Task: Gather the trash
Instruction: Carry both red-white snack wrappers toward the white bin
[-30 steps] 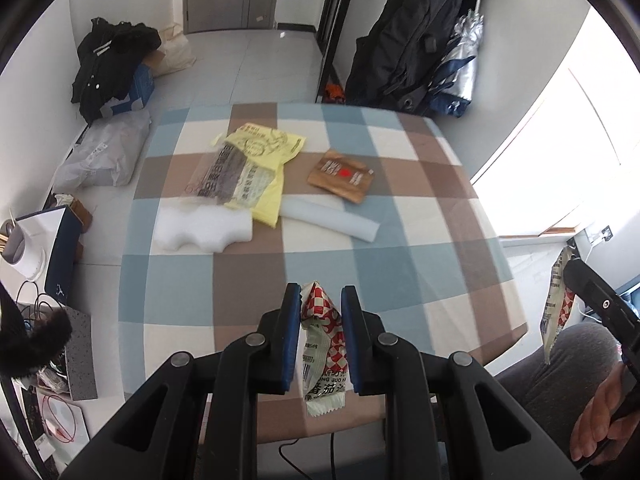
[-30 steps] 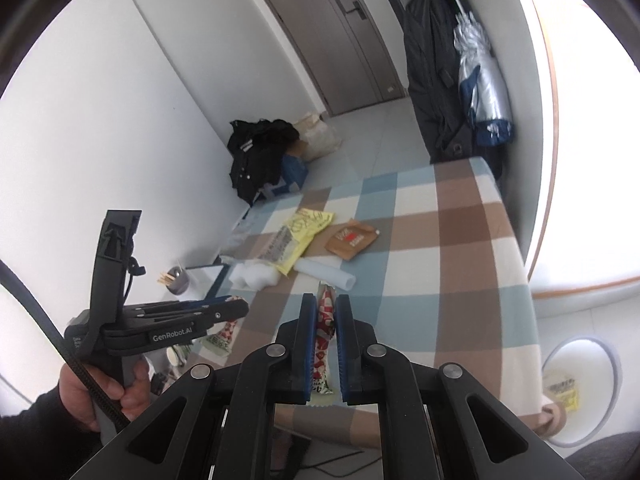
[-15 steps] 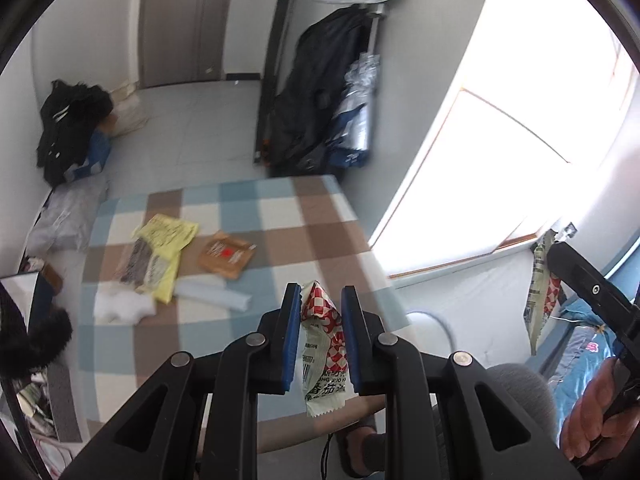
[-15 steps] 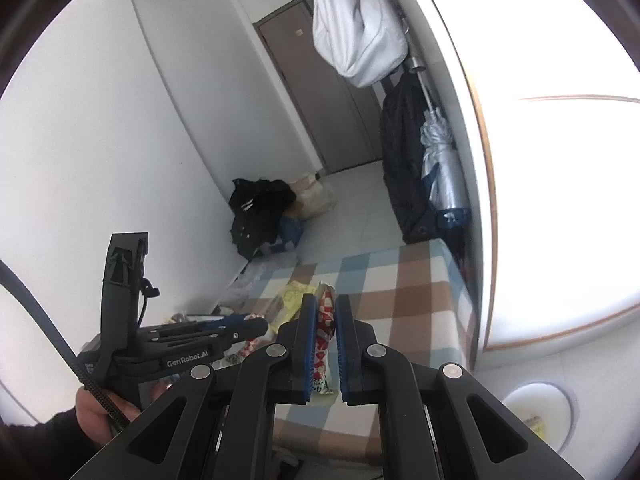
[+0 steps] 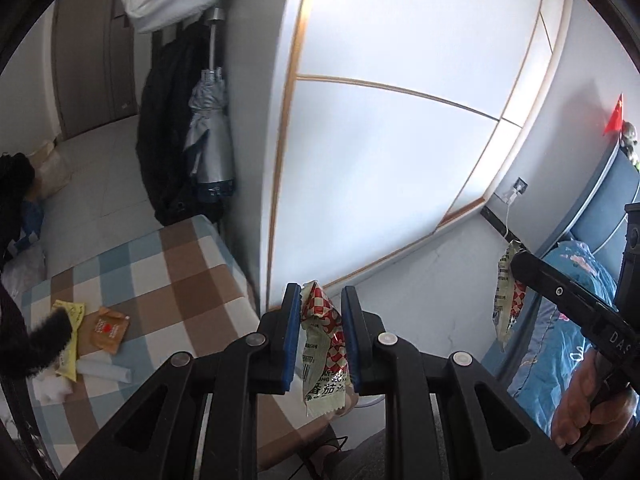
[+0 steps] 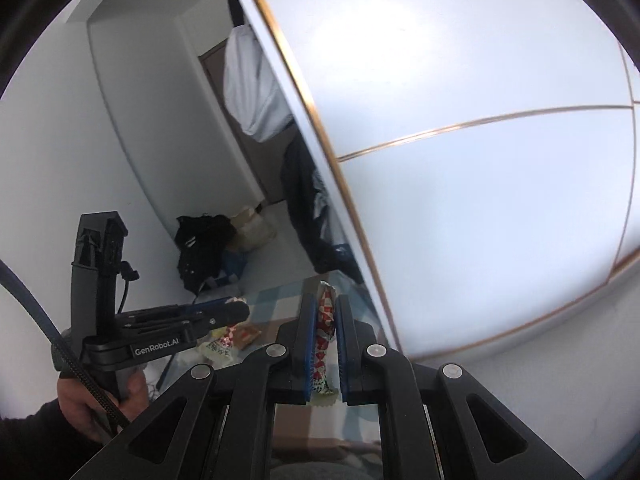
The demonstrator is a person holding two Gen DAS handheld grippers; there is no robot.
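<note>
Both tongs have swung up and rightward off the bench [image 5: 188, 276] toward the white panelled wall. Left tongs [image 5: 320, 332] clamped on a red-checked sachet [image 5: 324, 352]; right tongs [image 6: 324, 344] pinch a second sachet [image 6: 325, 320]. Yellow bag [image 5: 70, 334], brown packet [image 5: 108, 330], possibly foam, lie on the bench.

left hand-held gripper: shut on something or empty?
Shut on a wrapper: the left hand-held gripper pinches a red-checked wrapper between its blue pads, clear of the table.
</note>
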